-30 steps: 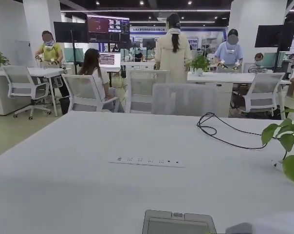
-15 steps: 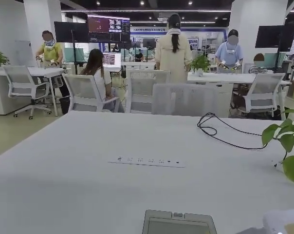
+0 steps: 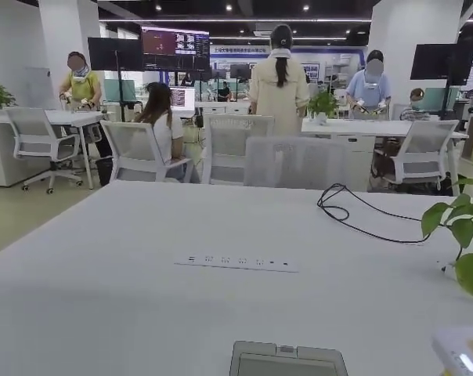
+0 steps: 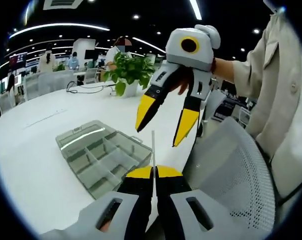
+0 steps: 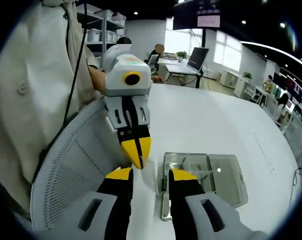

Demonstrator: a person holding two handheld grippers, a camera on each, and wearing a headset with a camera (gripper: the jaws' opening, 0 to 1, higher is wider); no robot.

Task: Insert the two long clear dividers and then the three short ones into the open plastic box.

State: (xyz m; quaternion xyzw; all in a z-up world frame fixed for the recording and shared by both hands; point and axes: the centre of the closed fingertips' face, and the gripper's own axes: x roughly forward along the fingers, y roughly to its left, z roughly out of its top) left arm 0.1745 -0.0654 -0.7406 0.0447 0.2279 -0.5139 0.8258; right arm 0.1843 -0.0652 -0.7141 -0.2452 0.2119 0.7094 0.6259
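Clamping: the left gripper is seen pressed shut on a thin clear divider, which stands straight up from between its jaws.
Open jaws: the right gripper is held in the air just past the divider's tip, its yellow fingers spread wide and nothing gripped. The same gap is seen from its own view.
Face-off: in the right gripper view the left gripper is pointed down at that gap, tips together. Whether the divider reaches between the right jaws cannot be told.
Box: laid open and flat on the white table, well apart from both grippers, with partitions seen in one half. It is also caught beyond the right jaws, and its edge is seen at the table's near edge in the head view.
Chair: a grey mesh back is seen right beside the grippers, off the table's near side.
Strip: set mid-table.
Cable: looped at the far right.
Plant: leaves are seen at the right edge.
Near right corner: a bit of a gripper is glimpsed; its side cannot be told.
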